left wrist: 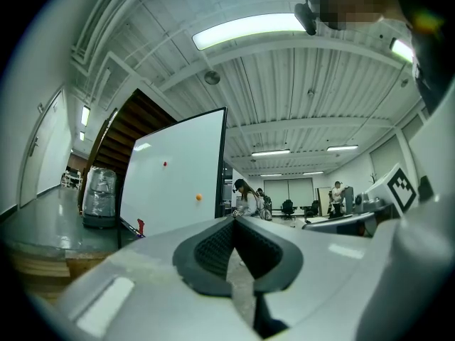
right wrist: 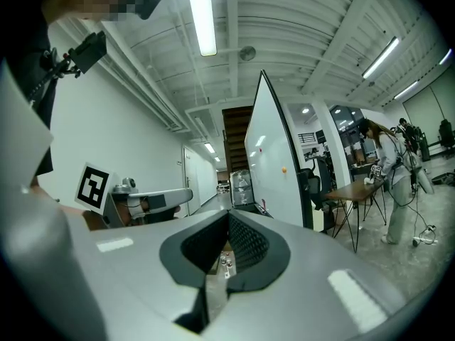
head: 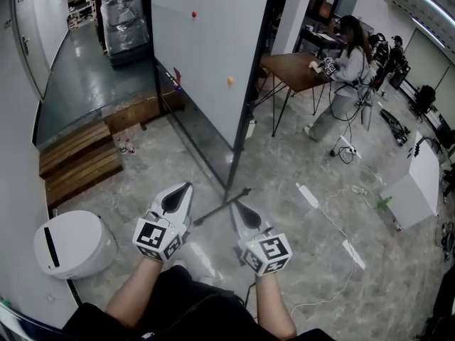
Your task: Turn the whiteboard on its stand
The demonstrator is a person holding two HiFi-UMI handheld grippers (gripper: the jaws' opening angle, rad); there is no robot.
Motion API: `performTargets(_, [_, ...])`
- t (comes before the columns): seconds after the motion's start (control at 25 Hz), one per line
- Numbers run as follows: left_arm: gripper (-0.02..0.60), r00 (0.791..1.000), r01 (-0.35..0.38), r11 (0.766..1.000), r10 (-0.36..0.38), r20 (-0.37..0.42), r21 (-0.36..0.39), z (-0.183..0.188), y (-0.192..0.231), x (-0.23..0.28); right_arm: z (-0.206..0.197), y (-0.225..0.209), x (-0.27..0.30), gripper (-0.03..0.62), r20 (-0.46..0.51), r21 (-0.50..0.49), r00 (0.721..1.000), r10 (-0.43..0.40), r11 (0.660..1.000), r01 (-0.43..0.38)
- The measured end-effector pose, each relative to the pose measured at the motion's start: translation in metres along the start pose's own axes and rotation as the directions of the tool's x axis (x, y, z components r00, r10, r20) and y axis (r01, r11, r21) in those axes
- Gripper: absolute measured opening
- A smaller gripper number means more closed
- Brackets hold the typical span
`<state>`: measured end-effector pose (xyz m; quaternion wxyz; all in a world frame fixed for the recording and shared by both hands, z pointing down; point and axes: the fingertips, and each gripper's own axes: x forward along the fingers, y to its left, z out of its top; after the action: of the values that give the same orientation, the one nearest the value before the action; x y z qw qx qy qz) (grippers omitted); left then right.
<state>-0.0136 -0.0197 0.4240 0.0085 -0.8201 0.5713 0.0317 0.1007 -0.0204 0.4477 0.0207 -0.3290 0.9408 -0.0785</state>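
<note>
Whiteboard (head: 210, 55) upright on its stand (head: 242, 137) at upper centre; left hand-held gripper (head: 186, 189) and right hand-held gripper (head: 236, 206) (both closed, empty) at lower centre, apart from it.

A grey marbled floor (head: 284, 212) is carrying everything here. The whiteboard (head: 206, 48) is standing upright on it, with its black stand (head: 222, 206) spreading a leg across the tiles. To the left, wooden pallets (head: 78, 158) are lying flat with two small bottles (head: 126, 146) standing just beside them, and a white rounded container (head: 75, 244) is sitting nearer the camera. To the right, two white power strips (head: 308, 195) and a white cable (head: 330, 224) are trailing over the floor. Farther back, a brown tabletop (head: 295, 69) is standing on thin black legs with a person (head: 341, 77) standing beside it. A white cabinet (head: 416, 183) is resting near the right edge.
</note>
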Motion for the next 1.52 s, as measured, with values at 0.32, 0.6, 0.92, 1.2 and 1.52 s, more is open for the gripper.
performTargets(0.32, [0.005, 1.0, -0.01, 1.0, 0.01, -0.011, 0.007, -0.002, 0.007, 0.004, -0.003, -0.003, 0.008, 0.009, -0.008, 0.002, 1.0, 0.013, 1.0, -0.013])
performTargets(0.6, [0.004, 1.0, 0.007, 1.0, -0.007, -0.014, -0.006, -0.006, 0.023, 0.021, 0.0, -0.014, 0.027, 0.009, -0.007, 0.005, 1.0, -0.009, 1.0, 0.009])
performTargets(0.92, [0.003, 0.999, 0.048, 0.999, -0.048, -0.012, -0.019, -0.011, 0.059, 0.057, 0.002, -0.031, 0.072, 0.009, -0.009, -0.007, 0.999, -0.05, 0.999, 0.05])
performTargets(1.2, [0.003, 0.995, 0.095, 0.995, -0.095, -0.004, -0.031, -0.007, 0.097, 0.089, 0.013, -0.043, 0.116, 0.009, -0.002, -0.018, 0.995, -0.096, 0.995, 0.096])
performTargets(1.52, [0.005, 0.988, 0.153, 0.987, -0.153, 0.005, -0.04, -0.004, 0.137, 0.12, 0.02, -0.049, 0.164, 0.009, -0.001, -0.048, 0.99, -0.141, 0.989, 0.141])
